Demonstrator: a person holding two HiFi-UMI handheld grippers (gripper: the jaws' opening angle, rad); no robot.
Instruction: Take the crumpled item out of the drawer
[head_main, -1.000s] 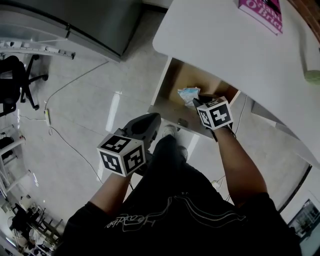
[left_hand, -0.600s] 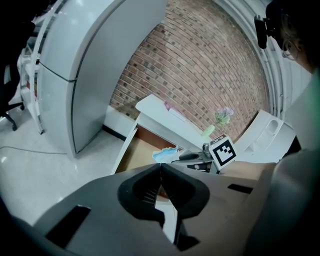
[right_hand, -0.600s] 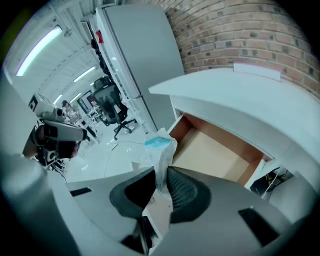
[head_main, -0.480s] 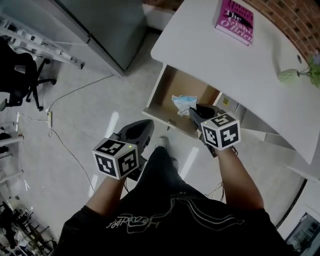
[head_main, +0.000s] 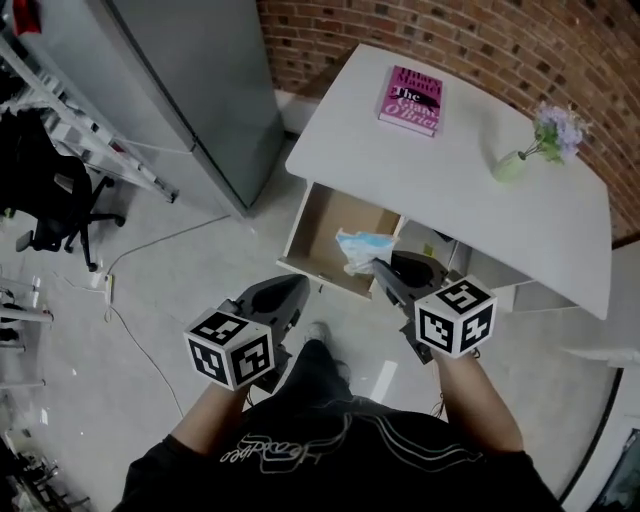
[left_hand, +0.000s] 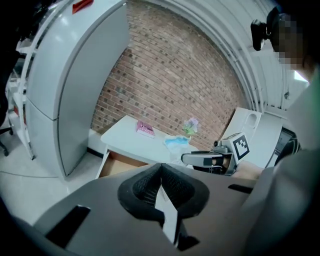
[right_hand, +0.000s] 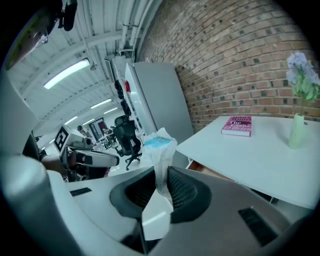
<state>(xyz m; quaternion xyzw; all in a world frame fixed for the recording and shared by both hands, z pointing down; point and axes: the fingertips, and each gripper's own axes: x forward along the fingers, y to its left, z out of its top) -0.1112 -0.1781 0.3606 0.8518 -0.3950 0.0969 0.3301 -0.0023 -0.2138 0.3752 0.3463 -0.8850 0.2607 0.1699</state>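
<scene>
Where right gripper (right_hand: 160, 189) pinches it, crinkled white-blue wrapper (right_hand: 159, 144), boxy wooden drawer (head_main: 318, 226).

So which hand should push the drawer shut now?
Left, probably. The left hand-held gripper is empty, jaws together, just in front of the open drawer. The right hand-held gripper is busy pinching the crumpled item.

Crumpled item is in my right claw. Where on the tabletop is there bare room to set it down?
For the crumpled item, the widest bare patch on the table lies between the pink book and the vase, running to the front edge above the open drawer. The right end past the vase is bare too. Only the back, at book and vase, is taken.
</scene>
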